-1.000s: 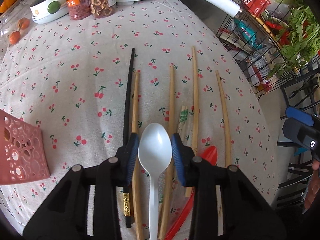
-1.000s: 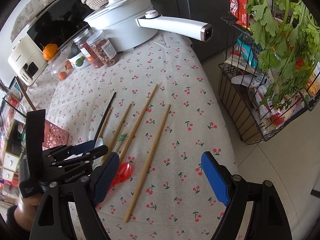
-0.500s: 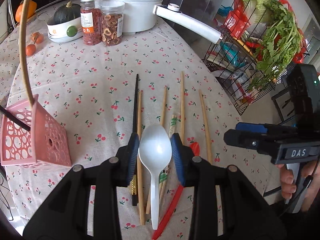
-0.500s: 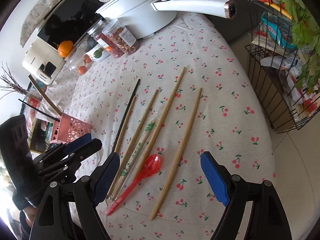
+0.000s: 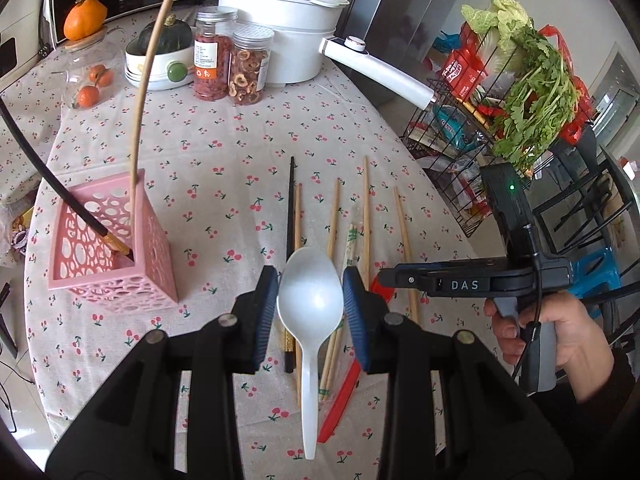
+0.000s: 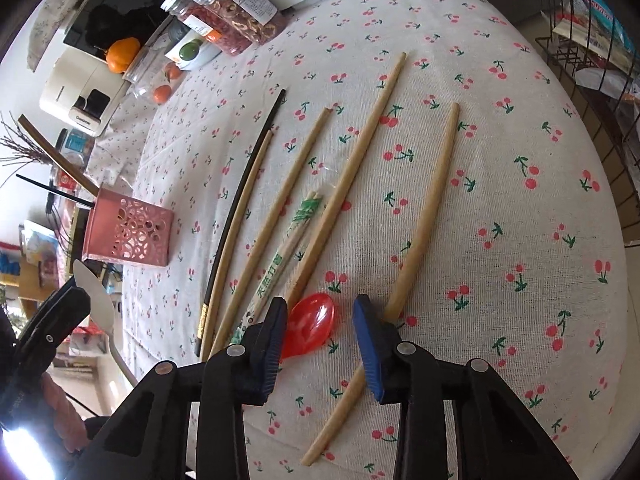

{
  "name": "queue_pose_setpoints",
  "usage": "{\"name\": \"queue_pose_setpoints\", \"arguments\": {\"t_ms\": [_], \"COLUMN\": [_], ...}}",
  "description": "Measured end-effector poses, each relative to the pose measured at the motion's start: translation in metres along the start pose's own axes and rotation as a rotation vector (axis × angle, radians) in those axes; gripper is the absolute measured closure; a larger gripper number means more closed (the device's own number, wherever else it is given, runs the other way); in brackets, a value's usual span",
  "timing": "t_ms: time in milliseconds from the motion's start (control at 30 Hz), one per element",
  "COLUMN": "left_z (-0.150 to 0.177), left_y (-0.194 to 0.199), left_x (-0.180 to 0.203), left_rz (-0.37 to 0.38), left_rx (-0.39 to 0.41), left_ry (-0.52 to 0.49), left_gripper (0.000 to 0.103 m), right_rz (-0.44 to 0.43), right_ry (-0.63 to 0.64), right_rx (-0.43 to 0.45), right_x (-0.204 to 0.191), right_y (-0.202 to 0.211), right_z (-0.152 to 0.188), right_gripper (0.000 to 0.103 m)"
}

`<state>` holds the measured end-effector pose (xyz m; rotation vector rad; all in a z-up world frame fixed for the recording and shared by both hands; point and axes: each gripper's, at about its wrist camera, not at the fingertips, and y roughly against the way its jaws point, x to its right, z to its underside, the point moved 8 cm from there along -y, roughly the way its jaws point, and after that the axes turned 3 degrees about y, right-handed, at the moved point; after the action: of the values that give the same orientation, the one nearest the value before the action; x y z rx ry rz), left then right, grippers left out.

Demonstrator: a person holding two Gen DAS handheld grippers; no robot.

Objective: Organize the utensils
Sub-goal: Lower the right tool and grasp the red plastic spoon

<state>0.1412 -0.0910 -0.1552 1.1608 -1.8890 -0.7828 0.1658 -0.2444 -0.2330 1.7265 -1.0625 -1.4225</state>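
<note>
My left gripper (image 5: 310, 292) is shut on a white plastic spoon (image 5: 310, 300) and holds it in the air above the table, right of the pink perforated holder (image 5: 108, 248). The holder has a black chopstick and a wooden chopstick in it. My right gripper (image 6: 320, 332) is open and low over the cloth, its fingers either side of the bowl of a red plastic spoon (image 6: 308, 324). Several wooden chopsticks (image 6: 424, 216), a black chopstick (image 6: 240, 200) and a wrapped pair (image 6: 288, 248) lie on the cloth.
A white pot with a long handle (image 5: 280, 24), two jars (image 5: 228, 60), a bowl with a squash (image 5: 160, 52) and oranges stand at the table's back. A wire rack with greens (image 5: 520, 120) stands off the right edge.
My left gripper has risen and pulled back with the white spoon. My right gripper has dropped toward the red spoon and narrowed its opening.
</note>
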Motion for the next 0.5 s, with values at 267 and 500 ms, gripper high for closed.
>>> {"name": "queue_pose_setpoints", "arguments": {"t_ms": [267, 500], "left_z": [0.004, -0.003], "left_y": [0.014, 0.044], "left_x": [0.002, -0.009], "left_rz": [0.012, 0.013], "left_rx": [0.017, 0.096], "left_ry": [-0.036, -0.022], "left_gripper": [0.067, 0.067], "right_rz": [0.05, 0.067], "right_ry": [0.013, 0.112], "right_rx": [0.0, 0.131], "right_x": [0.002, -0.026], "right_y": [0.0, 0.041], "right_z": [0.004, 0.001], "right_gripper": [0.098, 0.1]}}
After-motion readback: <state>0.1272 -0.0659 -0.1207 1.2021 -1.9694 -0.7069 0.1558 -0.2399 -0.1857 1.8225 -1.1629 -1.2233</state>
